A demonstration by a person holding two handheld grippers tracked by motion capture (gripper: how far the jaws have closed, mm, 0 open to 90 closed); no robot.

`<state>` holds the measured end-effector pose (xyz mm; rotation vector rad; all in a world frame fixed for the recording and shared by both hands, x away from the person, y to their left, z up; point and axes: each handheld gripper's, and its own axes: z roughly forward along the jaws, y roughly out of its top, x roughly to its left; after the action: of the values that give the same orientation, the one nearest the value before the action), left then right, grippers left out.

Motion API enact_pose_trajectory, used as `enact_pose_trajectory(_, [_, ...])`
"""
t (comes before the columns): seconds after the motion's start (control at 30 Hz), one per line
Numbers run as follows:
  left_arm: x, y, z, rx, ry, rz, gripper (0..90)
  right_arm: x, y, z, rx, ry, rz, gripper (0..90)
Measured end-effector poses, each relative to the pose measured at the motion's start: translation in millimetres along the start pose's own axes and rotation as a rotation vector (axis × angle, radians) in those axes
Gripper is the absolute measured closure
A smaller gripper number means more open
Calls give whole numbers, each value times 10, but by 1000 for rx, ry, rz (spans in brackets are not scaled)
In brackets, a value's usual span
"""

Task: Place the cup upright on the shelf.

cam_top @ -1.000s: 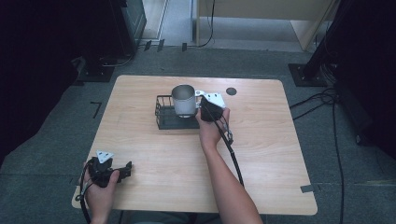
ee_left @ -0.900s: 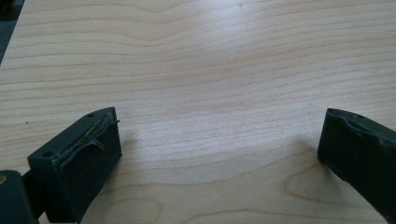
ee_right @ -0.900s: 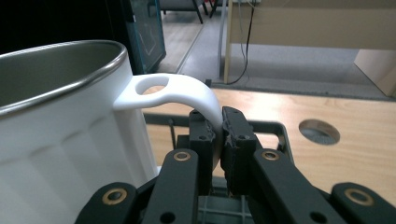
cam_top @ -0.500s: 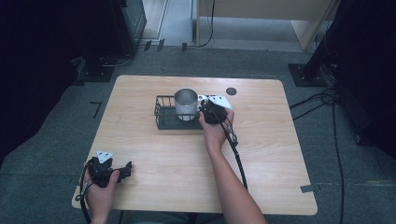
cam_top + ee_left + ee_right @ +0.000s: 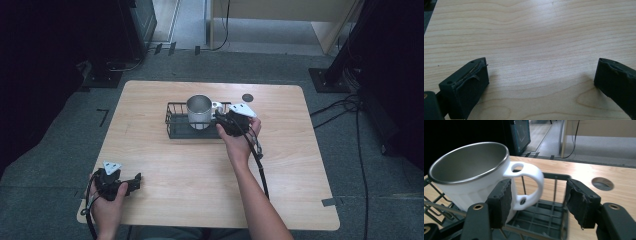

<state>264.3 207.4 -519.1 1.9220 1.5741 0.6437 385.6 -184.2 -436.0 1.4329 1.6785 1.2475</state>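
One white steel-lined mug (image 5: 471,177) stands in the black wire basket (image 5: 175,131), handle between my released right tongs (image 5: 539,202); placing looks done. Left tongs (image 5: 541,82) idle, spread, well apart.

We assess this as a lab or test room rather than a home. A bare light-wood table (image 5: 210,175) with a round cable port (image 5: 247,97) at its far right stands alone on grey carpet tile (image 5: 75,125). Dark equipment stands (image 5: 115,45) and their bases (image 5: 327,80) flank it on the far left and right. Loose cables (image 5: 350,107) lie across the floor at right, and tape marks (image 5: 103,116) sit on the carpet at left. Pale wooden furniture (image 5: 280,15) stands beyond.
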Motion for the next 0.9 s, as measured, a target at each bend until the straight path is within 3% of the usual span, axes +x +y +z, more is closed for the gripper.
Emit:
enact_pose_trajectory(0.2, [0,0,0,0,0,0,0,-143,-7,-193,-16,-11,10,351])
enact_pose_trajectory(0.4, [0,0,0,1,1,1,0,-380,-41,-441,0,27,60,278])
enact_pose_trajectory(0.63, [0,0,-1,1,1,1,0,-611,-136,-685,-7,54,43,166])
enact_pose_trajectory(0.9, [-1,0,0,1,1,0,0,-865,-311,-920,-2,30,52,157])
